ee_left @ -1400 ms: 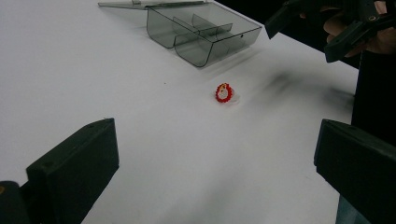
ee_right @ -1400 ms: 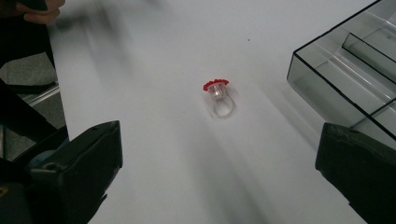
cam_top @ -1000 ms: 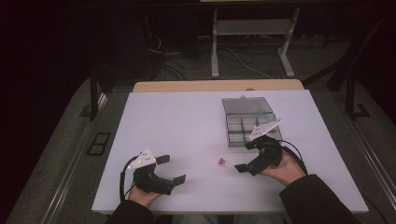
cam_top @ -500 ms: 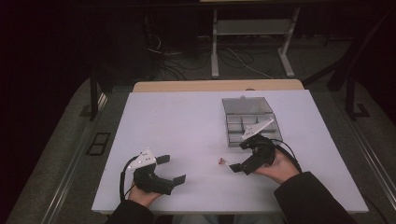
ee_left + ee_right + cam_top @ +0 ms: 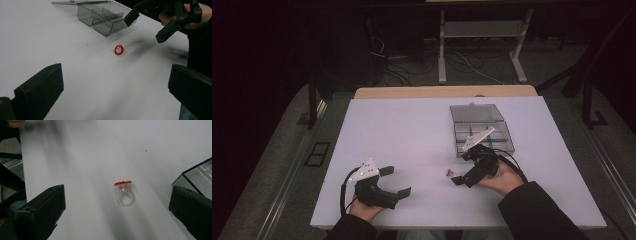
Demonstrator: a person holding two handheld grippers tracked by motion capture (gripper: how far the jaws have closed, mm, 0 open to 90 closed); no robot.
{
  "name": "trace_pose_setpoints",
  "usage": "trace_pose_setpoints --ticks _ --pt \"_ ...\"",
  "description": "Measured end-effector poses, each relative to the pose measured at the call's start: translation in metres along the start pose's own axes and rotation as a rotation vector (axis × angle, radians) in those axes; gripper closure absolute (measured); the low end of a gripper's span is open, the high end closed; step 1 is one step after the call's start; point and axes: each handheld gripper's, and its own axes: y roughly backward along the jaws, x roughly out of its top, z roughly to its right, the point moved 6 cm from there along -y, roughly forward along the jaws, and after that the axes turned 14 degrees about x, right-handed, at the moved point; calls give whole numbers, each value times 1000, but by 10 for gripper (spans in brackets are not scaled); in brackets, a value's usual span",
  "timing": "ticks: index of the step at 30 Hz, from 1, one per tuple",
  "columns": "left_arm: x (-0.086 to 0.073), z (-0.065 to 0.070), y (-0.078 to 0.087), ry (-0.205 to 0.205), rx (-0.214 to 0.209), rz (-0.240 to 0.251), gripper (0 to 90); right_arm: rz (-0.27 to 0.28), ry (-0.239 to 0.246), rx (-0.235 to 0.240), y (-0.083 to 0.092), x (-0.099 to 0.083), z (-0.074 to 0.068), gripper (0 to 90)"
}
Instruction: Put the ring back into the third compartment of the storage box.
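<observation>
A small ring with a red top (image 5: pixel 449 172) (image 5: pixel 119 49) (image 5: pixel 124 190) lies on the white table (image 5: pixel 412 135). My right gripper (image 5: pixel 462 169) hovers open just right of it, its jaws wide on either side of the ring in the right gripper view, not touching it. My left gripper (image 5: pixel 396 181) rests open near the table's front left, pointing toward the ring with nothing between its jaws. A smoky clear compartment box (image 5: pixel 482 134) (image 5: pixel 105 18) stands open behind the right gripper, its lid (image 5: pixel 476 113) laid back.
A wooden strip (image 5: pixel 444 92) runs along the table's far edge. Beyond it on the dark floor stand a white frame stand (image 5: pixel 482 30) and cables. The box's corner (image 5: pixel 197 176) shows at the right of the right gripper view.
My right gripper has slid left and forward from beside the box toward the ring. The left gripper has stayed still.
</observation>
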Motion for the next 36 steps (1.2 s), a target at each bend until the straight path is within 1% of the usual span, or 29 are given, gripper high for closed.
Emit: trace_pose_setpoints --ticks 12,18,23,25,27,28,31,33,34,36 --pt "0 0 0 0 -2 2 0 -27 2 5 -15 1 6 0" --pt "0 1 0 -1 -2 0 0 -21 -1 14 -21 2 7 0" --pt "0 1 0 -2 -2 -2 0 -38 5 17 -26 3 9 0" --pt "0 1 0 -1 -2 -2 0 -56 18 14 -29 3 12 0" --pt "0 1 0 -2 -2 -3 0 -59 18 12 -30 3 12 0" --pt "0 1 0 -2 -2 -3 0 -65 24 12 -31 3 13 41" --pt "0 1 0 -2 -2 -1 0 -63 21 16 -32 4 14 46" --pt "0 1 0 -2 -2 -1 0 -70 22 19 -33 5 15 77" --pt "0 1 0 -2 -2 -1 0 -73 38 33 -34 5 17 141" --pt "0 1 0 -2 -3 -1 0 -82 26 43 -36 5 17 156"
